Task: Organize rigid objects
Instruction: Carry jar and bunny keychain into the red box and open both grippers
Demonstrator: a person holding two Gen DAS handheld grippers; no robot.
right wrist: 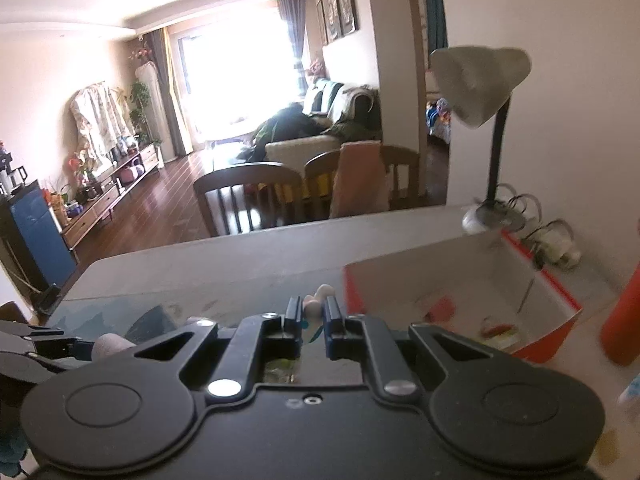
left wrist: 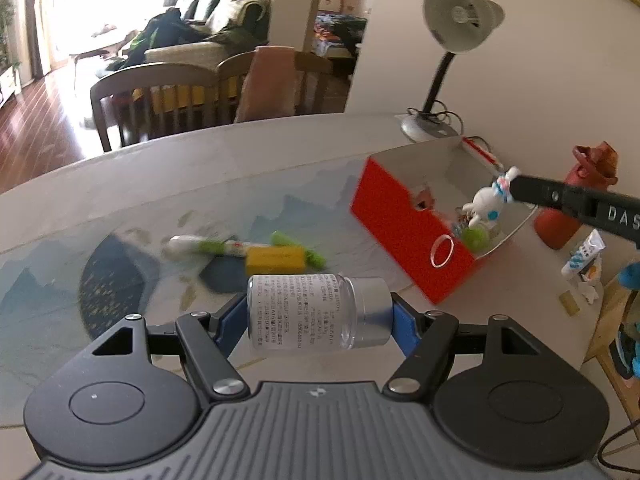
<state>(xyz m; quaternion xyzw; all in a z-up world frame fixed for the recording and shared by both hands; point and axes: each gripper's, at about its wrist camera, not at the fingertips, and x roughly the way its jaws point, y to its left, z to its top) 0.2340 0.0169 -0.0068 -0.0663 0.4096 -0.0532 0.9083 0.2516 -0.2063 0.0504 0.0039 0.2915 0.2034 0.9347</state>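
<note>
My left gripper (left wrist: 318, 314) is shut on a clear plastic bottle (left wrist: 316, 312) with a silver cap, held sideways above the table. My right gripper (right wrist: 313, 312) is shut on a small white bunny figurine (right wrist: 316, 300). In the left wrist view the figurine (left wrist: 490, 200) hangs from the right gripper's fingers (left wrist: 532, 192) over the red open box (left wrist: 404, 220). The box (right wrist: 460, 280) also shows in the right wrist view, to the right of the gripper, with small items inside.
On the table lie a white and green tube (left wrist: 200, 245), a yellow block (left wrist: 276, 260) and a green item (left wrist: 312, 256). A desk lamp (left wrist: 452, 40) stands behind the box. A red bottle (left wrist: 576, 196) and a small tube (left wrist: 582, 256) stand at the right. Chairs (left wrist: 160, 100) are beyond the far edge.
</note>
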